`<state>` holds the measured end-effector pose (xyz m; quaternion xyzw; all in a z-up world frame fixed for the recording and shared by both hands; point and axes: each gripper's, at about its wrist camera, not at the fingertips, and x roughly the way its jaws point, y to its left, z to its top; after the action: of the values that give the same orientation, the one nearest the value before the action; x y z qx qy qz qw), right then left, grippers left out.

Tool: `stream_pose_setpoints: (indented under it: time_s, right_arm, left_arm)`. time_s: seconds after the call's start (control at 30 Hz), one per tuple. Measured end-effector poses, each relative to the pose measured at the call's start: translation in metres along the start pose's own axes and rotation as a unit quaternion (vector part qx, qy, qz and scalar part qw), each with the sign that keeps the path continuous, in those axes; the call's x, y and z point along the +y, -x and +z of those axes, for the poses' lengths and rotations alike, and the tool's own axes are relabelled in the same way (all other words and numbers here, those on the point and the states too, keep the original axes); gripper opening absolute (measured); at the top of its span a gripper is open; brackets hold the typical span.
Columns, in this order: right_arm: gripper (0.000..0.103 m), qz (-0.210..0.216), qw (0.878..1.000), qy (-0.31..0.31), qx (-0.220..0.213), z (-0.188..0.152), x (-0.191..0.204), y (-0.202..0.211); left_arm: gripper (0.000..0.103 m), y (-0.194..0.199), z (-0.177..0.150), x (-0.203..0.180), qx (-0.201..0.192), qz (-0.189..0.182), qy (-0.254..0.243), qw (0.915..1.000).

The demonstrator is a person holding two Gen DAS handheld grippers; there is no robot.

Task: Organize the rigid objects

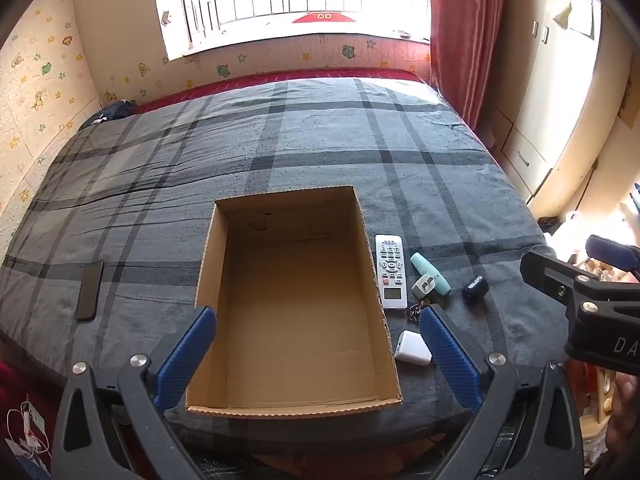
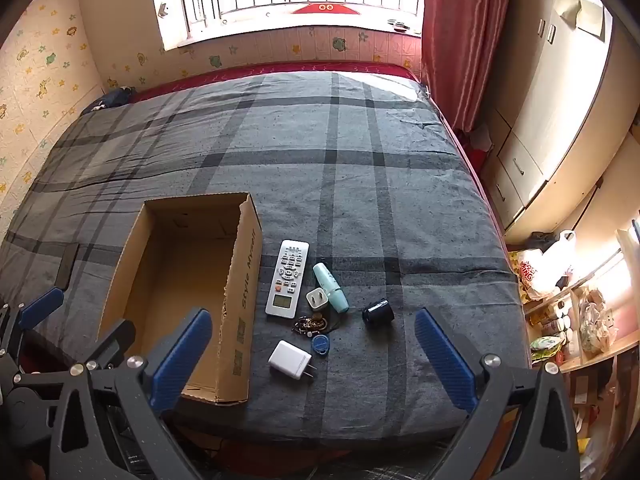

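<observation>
An open, empty cardboard box (image 1: 208,276) (image 2: 244,280) sits on the grey plaid bed. To its right lie a white remote (image 1: 391,272) (image 2: 288,278), a mint tube (image 1: 430,273) (image 2: 330,287), a small white plug (image 1: 423,285) (image 2: 317,299), a white charger (image 1: 412,347) (image 2: 290,359), a key bunch with a blue fob (image 2: 320,346) and a dark blue cap (image 1: 475,288) (image 2: 378,313). My left gripper (image 1: 316,320) is open above the box's near end. My right gripper (image 2: 314,324) is open above the small items and shows at the right edge of the left wrist view (image 1: 600,256).
A dark phone (image 1: 90,290) (image 2: 67,266) lies on the bed left of the box. The bed's near edge is just below the grippers. A wardrobe (image 2: 560,120) and cluttered shelves (image 2: 580,320) stand to the right. A red curtain (image 2: 460,40) hangs by the window.
</observation>
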<state>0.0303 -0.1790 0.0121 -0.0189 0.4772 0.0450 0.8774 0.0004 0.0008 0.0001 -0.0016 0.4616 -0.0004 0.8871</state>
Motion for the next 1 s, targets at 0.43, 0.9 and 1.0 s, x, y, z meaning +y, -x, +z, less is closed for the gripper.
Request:
stream_pose_setpoints:
  time_s: [0.43,0.9,1.0]
  right_arm:
    - [0.103,-0.001,1.0,-0.002,-0.003,-0.0034,0.0011,0.0057]
    - [0.103,-0.003,1.0,-0.006,-0.002,-0.0019,-0.0008,0.0024]
    - [0.103,-0.004,1.0,-0.007,-0.003,-0.0021,-0.0007,0.0025]
  left_arm:
    - [0.103,0.0027,0.0017,-0.0071,-0.008,0.012,-0.008,0.9999]
    - [0.103,0.0049,0.0004,-0.0036,-0.01,0.011,-0.012,0.9998]
    - [0.103,0.0047,0.0005,-0.0035,-0.01,0.011,-0.012,0.9998]
